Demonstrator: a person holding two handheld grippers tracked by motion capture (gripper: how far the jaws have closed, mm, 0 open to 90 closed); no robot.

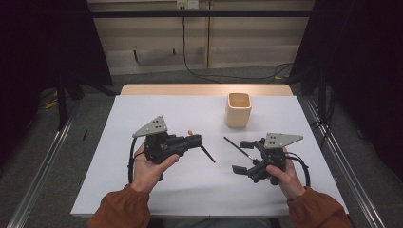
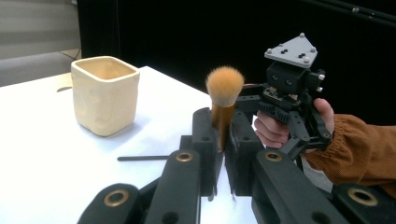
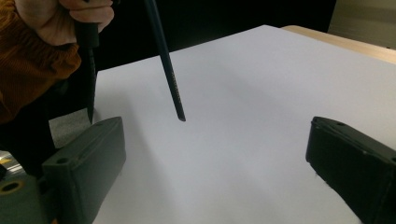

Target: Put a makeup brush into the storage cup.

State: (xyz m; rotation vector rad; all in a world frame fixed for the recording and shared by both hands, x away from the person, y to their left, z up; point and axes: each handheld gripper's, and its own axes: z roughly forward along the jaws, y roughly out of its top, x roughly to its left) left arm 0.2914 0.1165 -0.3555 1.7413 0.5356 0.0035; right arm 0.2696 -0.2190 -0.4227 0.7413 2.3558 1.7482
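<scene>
My left gripper (image 1: 196,140) is shut on a makeup brush (image 1: 191,133), held above the white table top. In the left gripper view the jaws (image 2: 222,136) clamp the brush's ferrule, and its orange bristle head (image 2: 225,83) stands upright above them. The brush's dark handle (image 3: 168,65) slants down into the right gripper view, its tip just above the table. My right gripper (image 1: 243,156) is open with nothing between its jaws (image 3: 219,158). A thin black stick (image 1: 235,146) lies flat on the table between the two grippers, also seen as a thin dark line (image 2: 142,158).
A cream square cup (image 1: 237,109) stands upright at the back right of the table, open side up (image 2: 105,93). The white sheet (image 1: 142,190) covers the wooden table. Metal rails and floor cables run beside and behind the table.
</scene>
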